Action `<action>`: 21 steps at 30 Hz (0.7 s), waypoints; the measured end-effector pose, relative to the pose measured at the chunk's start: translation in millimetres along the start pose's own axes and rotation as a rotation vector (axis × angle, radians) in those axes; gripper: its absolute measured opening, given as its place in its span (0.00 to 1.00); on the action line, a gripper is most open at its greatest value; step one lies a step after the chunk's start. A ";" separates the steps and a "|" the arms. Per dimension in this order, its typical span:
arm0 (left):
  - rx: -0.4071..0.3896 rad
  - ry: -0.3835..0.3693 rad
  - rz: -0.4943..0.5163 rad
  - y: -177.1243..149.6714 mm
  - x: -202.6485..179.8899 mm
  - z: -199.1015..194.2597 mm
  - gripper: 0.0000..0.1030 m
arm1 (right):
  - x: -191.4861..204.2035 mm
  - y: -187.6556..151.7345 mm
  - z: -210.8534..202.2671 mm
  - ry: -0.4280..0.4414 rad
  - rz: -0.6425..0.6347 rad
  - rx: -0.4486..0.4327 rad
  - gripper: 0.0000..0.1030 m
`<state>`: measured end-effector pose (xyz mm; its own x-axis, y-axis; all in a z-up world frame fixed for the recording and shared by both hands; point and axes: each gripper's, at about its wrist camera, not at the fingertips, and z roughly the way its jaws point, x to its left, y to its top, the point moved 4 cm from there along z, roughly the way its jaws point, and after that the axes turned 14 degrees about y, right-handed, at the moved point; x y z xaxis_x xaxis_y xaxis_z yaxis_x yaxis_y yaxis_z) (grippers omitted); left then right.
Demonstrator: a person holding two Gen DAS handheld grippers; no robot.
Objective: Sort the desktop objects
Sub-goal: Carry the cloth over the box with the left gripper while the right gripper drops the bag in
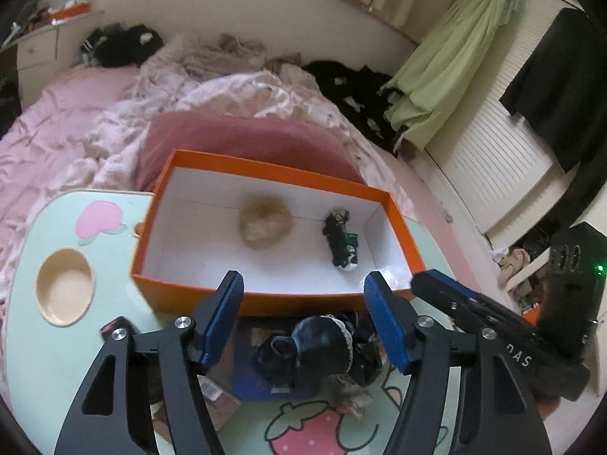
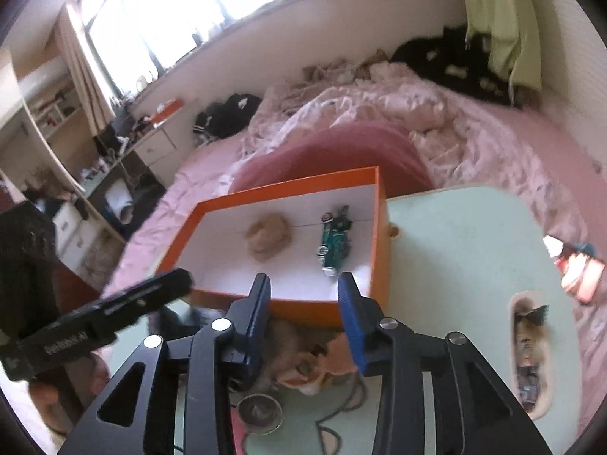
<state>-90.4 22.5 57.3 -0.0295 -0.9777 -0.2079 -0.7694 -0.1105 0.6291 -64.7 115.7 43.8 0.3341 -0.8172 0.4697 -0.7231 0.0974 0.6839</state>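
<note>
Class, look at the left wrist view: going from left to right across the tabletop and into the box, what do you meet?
Round cup recess in the table → pink peach print → orange box's left wall → tan fluffy ball → dark green toy → box's right wall.

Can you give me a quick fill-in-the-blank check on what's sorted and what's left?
1. The orange box holds ___ items so far.
2. The toy car lies to the ___ of the tan fluffy ball in both views.
3. The dark lace-trimmed fabric item lies ___ the box, on the mint table.
4. Neither the left hand-held gripper nor the right hand-held gripper grips ___.

Missing words: two; right; outside; anything
</note>
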 end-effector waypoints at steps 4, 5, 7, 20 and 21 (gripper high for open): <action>-0.002 -0.014 0.007 -10.7 7.2 -12.1 0.65 | 8.4 -12.4 -5.8 -0.005 -0.031 0.010 0.37; 0.001 -0.014 0.001 -14.7 11.1 -15.3 0.65 | 12.2 -16.9 -6.1 0.013 -0.038 0.018 0.37; 0.001 -0.009 -0.008 -20.5 18.2 -22.3 0.65 | 27.2 -27.2 -2.4 0.051 -0.076 0.042 0.43; -0.020 0.123 -0.034 -59.2 90.9 -56.0 0.65 | 67.9 -44.2 44.2 0.061 -0.204 0.177 0.13; -0.016 0.126 -0.045 -59.2 96.7 -54.9 0.65 | 71.6 -35.4 36.1 0.068 -0.213 0.143 0.10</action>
<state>-12.6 -75.4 41.0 0.0861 -0.9862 -0.1414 -0.7577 -0.1570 0.6334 -37.1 33.3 33.1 0.5238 -0.7705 0.3633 -0.7086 -0.1575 0.6878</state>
